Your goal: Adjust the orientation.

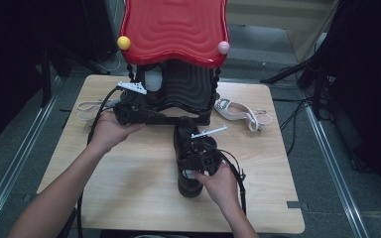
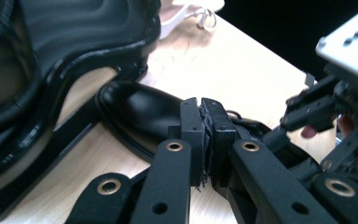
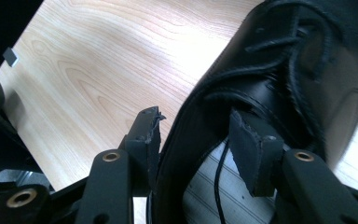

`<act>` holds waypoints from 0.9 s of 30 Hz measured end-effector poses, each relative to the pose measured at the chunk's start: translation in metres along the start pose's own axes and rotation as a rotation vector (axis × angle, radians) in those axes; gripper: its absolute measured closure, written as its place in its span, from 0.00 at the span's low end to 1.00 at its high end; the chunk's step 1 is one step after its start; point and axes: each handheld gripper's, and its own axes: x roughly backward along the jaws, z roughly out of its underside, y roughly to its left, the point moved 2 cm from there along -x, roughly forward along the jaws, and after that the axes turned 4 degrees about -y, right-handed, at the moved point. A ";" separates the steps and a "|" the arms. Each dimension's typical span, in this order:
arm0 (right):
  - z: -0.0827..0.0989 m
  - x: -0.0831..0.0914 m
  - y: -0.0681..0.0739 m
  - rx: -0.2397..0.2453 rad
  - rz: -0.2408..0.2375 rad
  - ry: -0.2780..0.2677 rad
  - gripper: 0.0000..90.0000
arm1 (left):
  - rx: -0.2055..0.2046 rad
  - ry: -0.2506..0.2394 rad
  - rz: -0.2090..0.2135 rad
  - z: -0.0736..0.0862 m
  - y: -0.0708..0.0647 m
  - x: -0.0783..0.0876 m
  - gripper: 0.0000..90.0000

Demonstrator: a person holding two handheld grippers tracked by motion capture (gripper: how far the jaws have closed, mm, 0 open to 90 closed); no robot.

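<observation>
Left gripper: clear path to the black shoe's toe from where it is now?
Probably yes. The left gripper, jaws shut and empty, points at the black shoe toe over bare table. The right gripper straddles the shoe's collar, away from the toe.

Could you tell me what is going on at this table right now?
A person is working on a black leather shoe lying on the wooden table with a hand-held gripper in each hand. The right gripper straddles the wall of the shoe's opening, one jaw inside and one outside. The left gripper is shut with nothing between its jaws, up by the shoe's toe beside a black and red rack. Pale sandals lie at the rack's sides.
</observation>
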 end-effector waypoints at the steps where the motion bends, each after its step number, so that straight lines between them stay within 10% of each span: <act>1: 0.000 0.000 0.000 0.000 0.000 0.000 0.61 | 0.000 0.000 0.000 0.000 0.000 0.000 0.98; 27: -0.003 -0.047 0.011 0.032 0.140 0.157 0.75 | -0.057 -0.052 -0.050 -0.077 0.001 0.037 0.98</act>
